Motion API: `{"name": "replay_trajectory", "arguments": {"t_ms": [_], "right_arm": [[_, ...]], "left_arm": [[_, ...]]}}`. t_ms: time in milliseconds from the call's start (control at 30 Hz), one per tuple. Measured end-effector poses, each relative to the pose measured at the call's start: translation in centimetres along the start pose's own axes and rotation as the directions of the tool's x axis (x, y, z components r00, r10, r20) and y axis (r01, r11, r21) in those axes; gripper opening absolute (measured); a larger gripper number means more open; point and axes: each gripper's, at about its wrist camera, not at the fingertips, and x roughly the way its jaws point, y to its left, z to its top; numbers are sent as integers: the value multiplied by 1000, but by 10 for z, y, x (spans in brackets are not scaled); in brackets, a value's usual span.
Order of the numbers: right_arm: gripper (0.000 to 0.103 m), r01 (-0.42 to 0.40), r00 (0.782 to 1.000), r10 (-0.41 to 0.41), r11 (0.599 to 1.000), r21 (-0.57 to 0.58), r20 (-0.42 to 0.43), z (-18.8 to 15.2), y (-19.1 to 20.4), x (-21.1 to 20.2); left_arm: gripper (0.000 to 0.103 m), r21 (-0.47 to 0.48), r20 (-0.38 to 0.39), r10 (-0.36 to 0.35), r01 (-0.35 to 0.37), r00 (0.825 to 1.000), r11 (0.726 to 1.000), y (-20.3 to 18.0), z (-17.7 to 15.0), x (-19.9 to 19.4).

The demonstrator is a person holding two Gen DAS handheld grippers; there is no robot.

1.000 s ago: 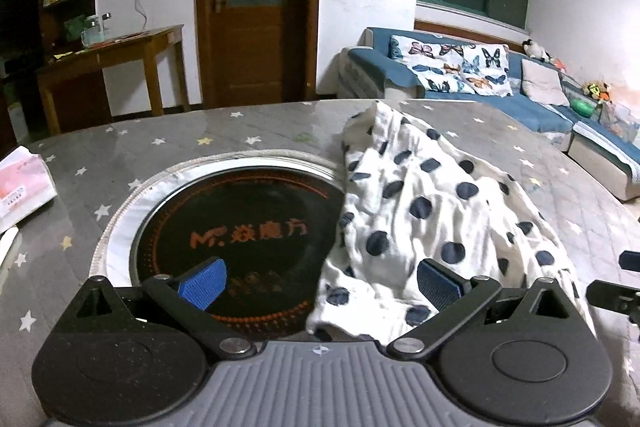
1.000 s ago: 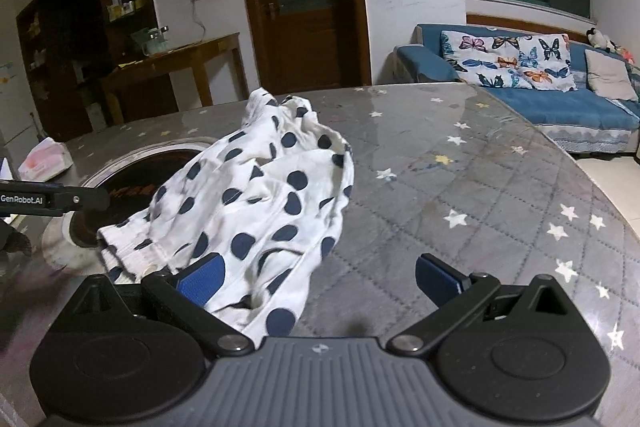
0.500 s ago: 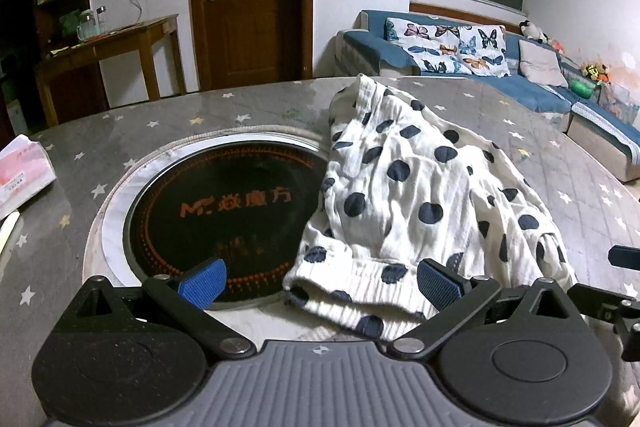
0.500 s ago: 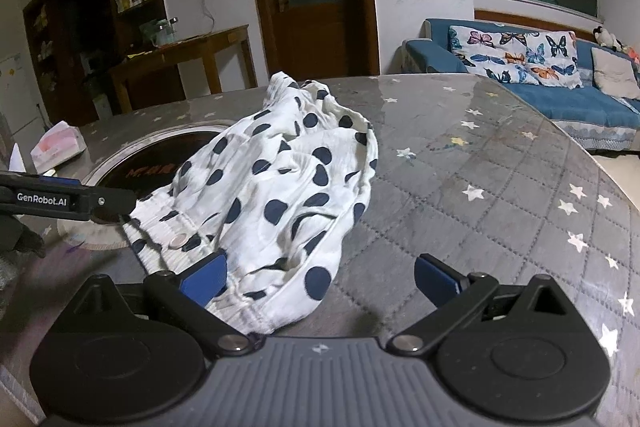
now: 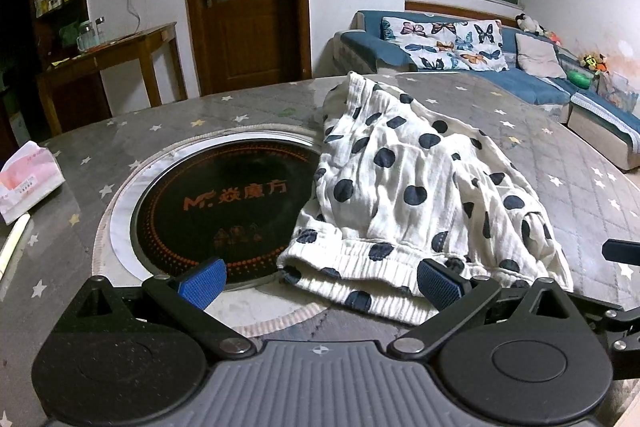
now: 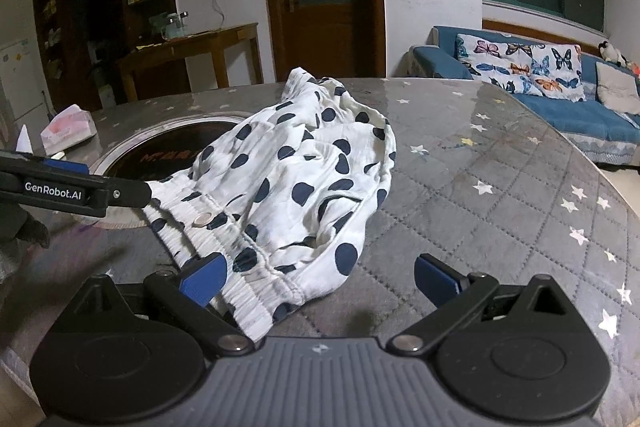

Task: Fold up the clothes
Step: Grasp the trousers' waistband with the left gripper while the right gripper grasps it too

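Left wrist view shows your left gripper fingers wide, empty, at the polka-dot garment bunched on the desk, seemingly overlapping the cooktop. Right gripper likewise wide; pinch several waistband layers and your fold skews.

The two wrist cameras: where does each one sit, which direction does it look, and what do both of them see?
Left wrist: sits on the left gripper, looks forward across the round table at the polka-dot garment and black induction cooktop; its own open fingers show.
Right wrist: sits on the right gripper, faces the garment from its right side; its open fingers show, and the left gripper enters at left.
Shared: garment, cooktop, tissue pack, door, sofa.
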Motion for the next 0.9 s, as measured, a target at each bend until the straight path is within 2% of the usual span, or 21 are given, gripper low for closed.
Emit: {"name": "replay_trajectory", "arguments": {"t_ms": [567,900], "right_arm": [[93,-6,1000,7,999,35,-9,1,-8,3],[79,-21,999,23,997,70,-37,12,-22,19]], "left_arm": [[103,24,-1,16,-16,1000,1000,-3,5,6],[102,11,-23,43,-43,999,999,14,25,38]]}}
